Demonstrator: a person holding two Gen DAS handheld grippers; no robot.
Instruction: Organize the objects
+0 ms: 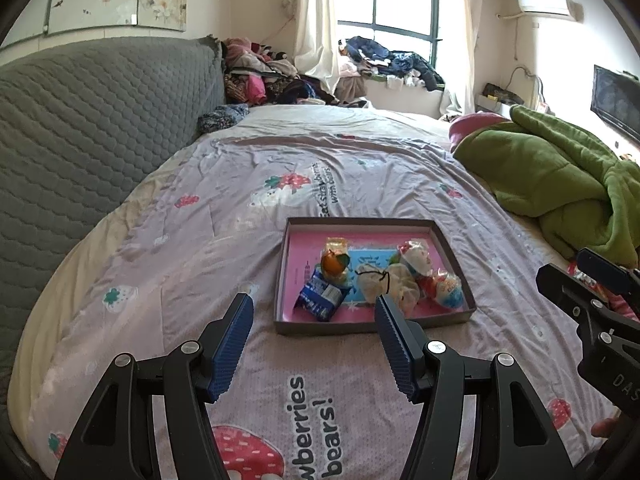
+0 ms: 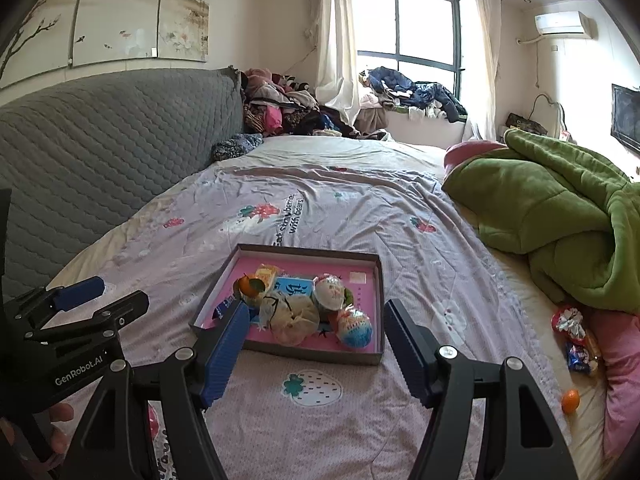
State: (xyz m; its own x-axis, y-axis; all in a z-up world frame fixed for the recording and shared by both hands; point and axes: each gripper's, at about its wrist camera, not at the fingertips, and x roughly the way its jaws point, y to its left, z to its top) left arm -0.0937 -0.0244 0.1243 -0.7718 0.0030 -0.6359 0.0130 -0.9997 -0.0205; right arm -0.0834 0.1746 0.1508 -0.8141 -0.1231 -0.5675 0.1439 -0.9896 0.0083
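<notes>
Both grippers, left and right, hang released before the box, while only the right view shows a loose orange beside the pink pillow.

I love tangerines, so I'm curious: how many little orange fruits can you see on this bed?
2. One orange fruit lies in the box, at its far left. The other orange fruit sits loose on the sheet at the right. More may hide under the wrappers.

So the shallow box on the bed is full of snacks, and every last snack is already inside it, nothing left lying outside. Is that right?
Not quite. The shallow box on the bed does hold snacks, but some remain outside it: the right wrist view shows a small orange and two wrapped snacks lying on the sheet by the green blanket.
</notes>
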